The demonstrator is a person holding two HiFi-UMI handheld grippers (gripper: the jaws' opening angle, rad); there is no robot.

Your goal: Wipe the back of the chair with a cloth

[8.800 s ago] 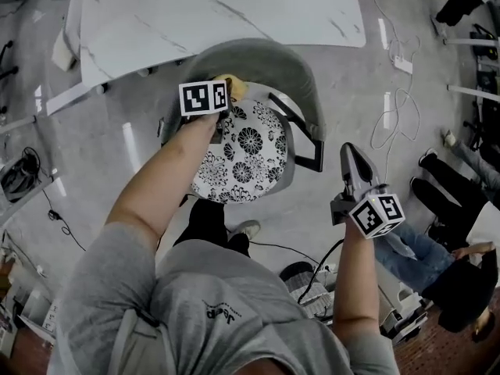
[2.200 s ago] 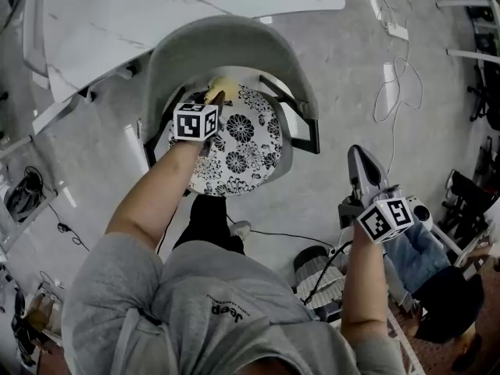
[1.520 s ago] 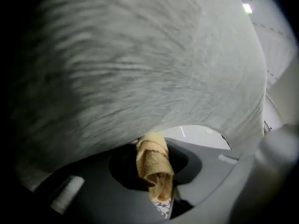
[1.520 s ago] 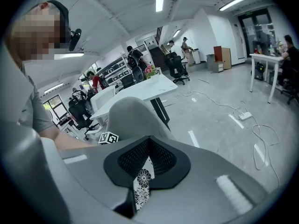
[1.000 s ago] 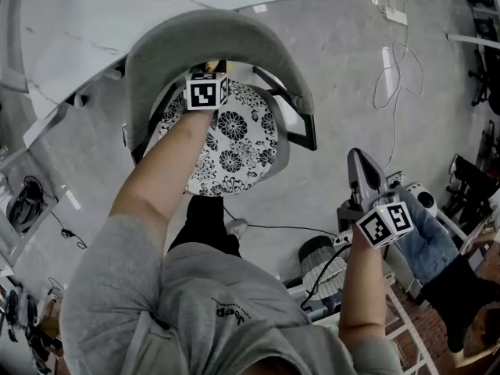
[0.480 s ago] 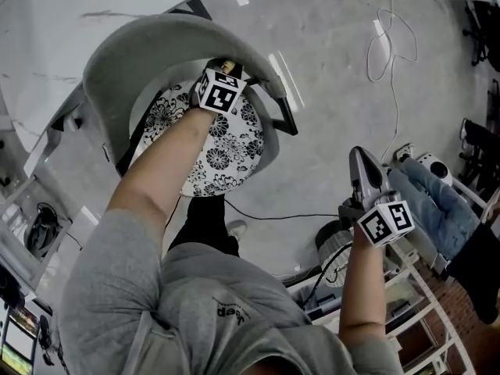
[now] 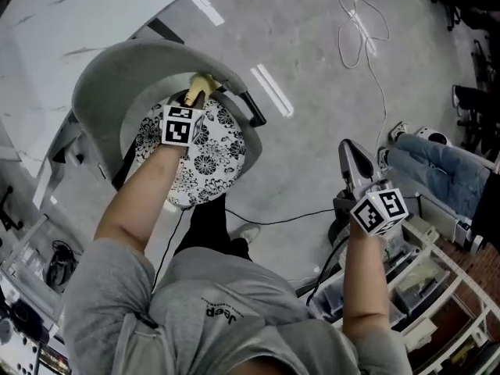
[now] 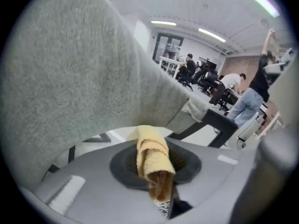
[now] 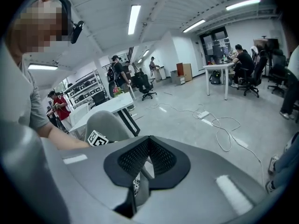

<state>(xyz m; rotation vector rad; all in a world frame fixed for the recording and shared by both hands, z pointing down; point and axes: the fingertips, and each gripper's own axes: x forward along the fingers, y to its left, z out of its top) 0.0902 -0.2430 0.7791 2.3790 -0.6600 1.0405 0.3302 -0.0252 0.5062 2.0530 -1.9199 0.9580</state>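
The chair has a curved grey fabric back [image 7: 101,76] and a black-and-white floral seat cushion [image 7: 199,158]. In the head view my left gripper [image 7: 191,100] is shut on a yellow cloth [image 7: 201,82], which it presses against the inner face of the back near its right end. The left gripper view shows the folded cloth [image 8: 152,157] pinched between the jaws, with the grey back [image 8: 70,78] filling the left side. My right gripper [image 7: 351,161] hangs over the floor, well right of the chair. Its jaws [image 9: 148,143] are shut with nothing between them.
A white marble table [image 7: 86,10] stands behind the chair. The chair's black armrest [image 7: 248,109] is just right of the cloth. White cables [image 7: 366,30] lie on the floor. A person's legs in jeans [image 7: 430,162] and a wire rack [image 7: 422,280] are at the right.
My left gripper has slid the cloth along the inside of the chair back toward its right end. The head view has swung. The right gripper has stayed off to the right.
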